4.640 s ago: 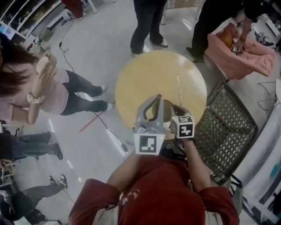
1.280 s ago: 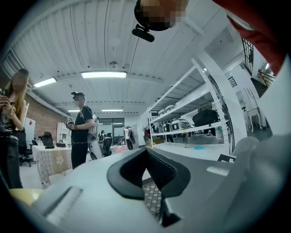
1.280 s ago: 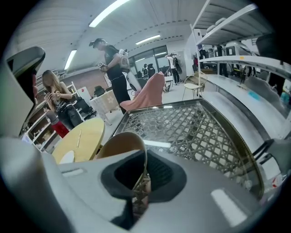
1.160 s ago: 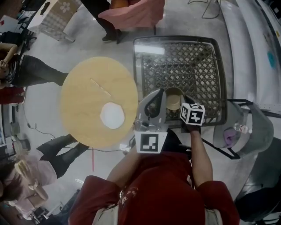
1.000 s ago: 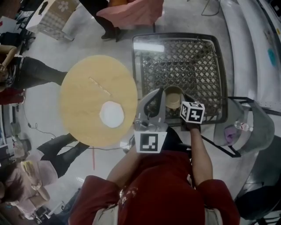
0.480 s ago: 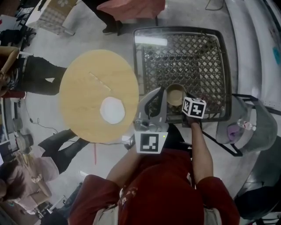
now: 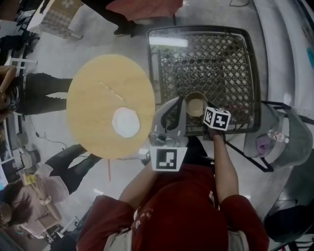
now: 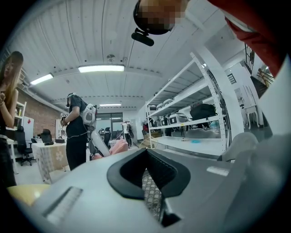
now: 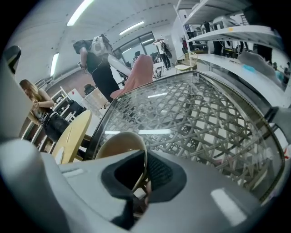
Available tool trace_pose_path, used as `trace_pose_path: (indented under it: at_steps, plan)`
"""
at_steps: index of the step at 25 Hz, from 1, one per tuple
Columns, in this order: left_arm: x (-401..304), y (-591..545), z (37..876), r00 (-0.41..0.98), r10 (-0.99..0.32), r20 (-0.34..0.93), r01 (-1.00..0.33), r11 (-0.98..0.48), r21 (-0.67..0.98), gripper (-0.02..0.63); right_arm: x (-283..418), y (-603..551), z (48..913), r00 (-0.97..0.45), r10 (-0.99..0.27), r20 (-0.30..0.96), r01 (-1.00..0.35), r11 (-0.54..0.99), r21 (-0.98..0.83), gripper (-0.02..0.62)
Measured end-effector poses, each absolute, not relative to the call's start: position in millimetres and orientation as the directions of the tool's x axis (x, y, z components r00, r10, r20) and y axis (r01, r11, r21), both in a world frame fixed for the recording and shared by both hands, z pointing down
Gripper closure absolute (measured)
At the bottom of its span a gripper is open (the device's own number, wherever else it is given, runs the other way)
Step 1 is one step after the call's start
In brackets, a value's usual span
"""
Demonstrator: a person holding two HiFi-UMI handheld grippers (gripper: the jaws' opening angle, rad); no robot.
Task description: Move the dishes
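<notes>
A tan bowl (image 7: 196, 104) (image 9: 120, 143) hangs over the near edge of a black lattice basket top (image 7: 206, 59) (image 9: 191, 113). My right gripper (image 7: 200, 115) (image 9: 144, 175) is shut on the bowl's near rim. The left gripper (image 7: 175, 102) (image 8: 148, 170) is beside it on the left, jaws together with nothing between them. A white plate (image 7: 126, 122) lies on the round wooden table (image 7: 93, 112), to the left of both grippers.
A thin wooden stick (image 7: 110, 90) lies on the round table behind the plate. A grey chair (image 7: 289, 142) stands to the right of the basket. People stand at the left and beyond the table, and a pink cloth (image 7: 147, 7) is at the top.
Since 4.6 s ago I have turned to the lattice basket, a plate now lies on the table, and the right gripper holds the bowl. Over the last second the bowl barely shifts.
</notes>
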State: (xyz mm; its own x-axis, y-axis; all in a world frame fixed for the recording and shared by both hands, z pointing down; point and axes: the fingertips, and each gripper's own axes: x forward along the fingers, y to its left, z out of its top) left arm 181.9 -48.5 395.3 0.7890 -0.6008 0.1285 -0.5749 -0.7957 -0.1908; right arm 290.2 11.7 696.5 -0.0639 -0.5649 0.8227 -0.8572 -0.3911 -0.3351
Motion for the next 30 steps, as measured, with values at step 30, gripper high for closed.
trace_pose_path:
  at_steps: [30]
  plan:
    - [164, -51, 392, 0.766, -0.633, 0.111, -0.607, -0.769, -0.201, 0.6, 289, -6, 638, 0.023, -0.683, 0.73, -0.914, -0.31, -0.261, 0.476]
